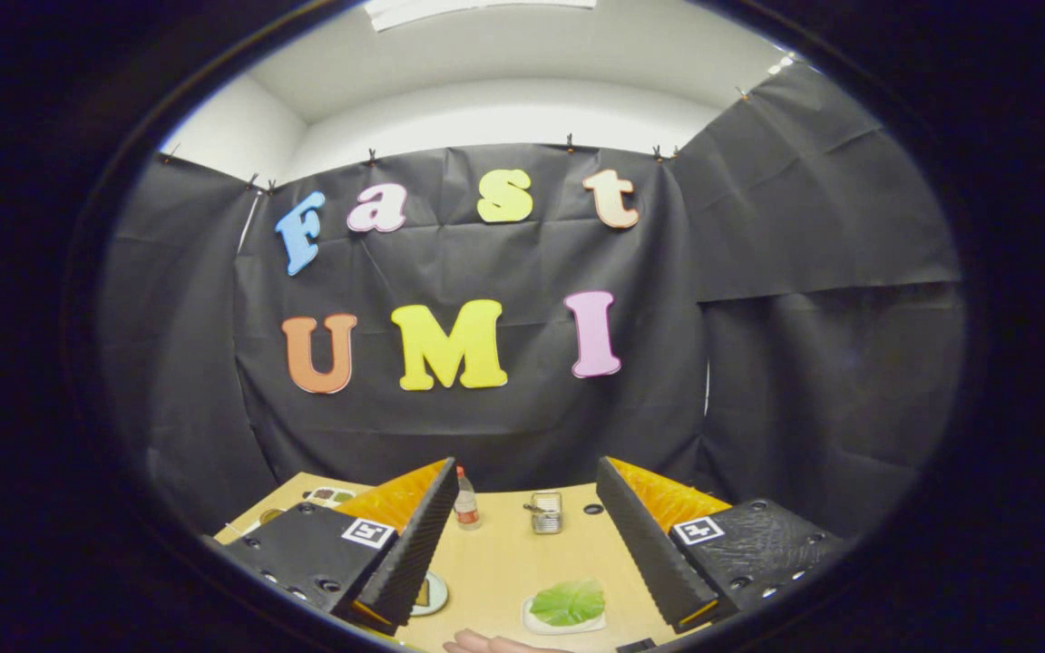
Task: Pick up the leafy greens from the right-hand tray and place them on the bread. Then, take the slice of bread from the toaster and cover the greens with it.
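A hand-held gripper [527,535] hovers high over a light wooden table [504,562], its two fingers spread wide apart and holding nothing. The leafy greens [568,601] lie on a small white tray [536,622] on the table, below and between the fingers, nearer the right finger than the left and well apart from both. At the inner edge of the left finger, a round plate [433,594] shows with what looks like a slice of bread on it, mostly hidden behind that finger. Beyond the fingers stand a small bottle [465,501] and a metal object [546,512] that may be the toaster, though it is too small to tell. A person's hand [486,644] rests at the table's near edge, just beside the tray. The risks from here seem plain: the greens are thin and lie flat, so fingers closing from above could slide over the leaf, pinch the tray's rim instead, or push the light tray across the table. The resting hand sits close to the likely path down, and a descent that drifts toward it could brush it. With the plate half hidden, misjudging where the bread lies could later land the leaf off the slice.
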Action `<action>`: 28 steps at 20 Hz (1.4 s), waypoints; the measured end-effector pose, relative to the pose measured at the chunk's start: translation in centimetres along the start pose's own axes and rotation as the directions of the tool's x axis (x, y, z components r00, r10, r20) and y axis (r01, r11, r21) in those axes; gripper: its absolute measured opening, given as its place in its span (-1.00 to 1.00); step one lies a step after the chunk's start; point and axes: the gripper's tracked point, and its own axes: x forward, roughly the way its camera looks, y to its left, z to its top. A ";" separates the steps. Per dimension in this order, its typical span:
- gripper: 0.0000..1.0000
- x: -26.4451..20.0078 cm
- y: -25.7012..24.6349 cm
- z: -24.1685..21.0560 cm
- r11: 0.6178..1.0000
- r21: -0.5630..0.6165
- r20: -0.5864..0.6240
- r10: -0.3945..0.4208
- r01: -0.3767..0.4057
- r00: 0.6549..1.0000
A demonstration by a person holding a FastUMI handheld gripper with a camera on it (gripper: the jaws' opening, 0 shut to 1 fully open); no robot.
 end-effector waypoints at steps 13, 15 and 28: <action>0.90 0.1 1.6 -0.5 0.990 -0.132 -0.010 0.038 -0.039 0.999; 0.90 0.4 0.9 -0.9 0.988 -0.147 -0.022 0.047 -0.050 0.999; 0.91 6.7 -8.2 -11.4 0.985 -0.161 -0.180 0.031 -0.060 0.983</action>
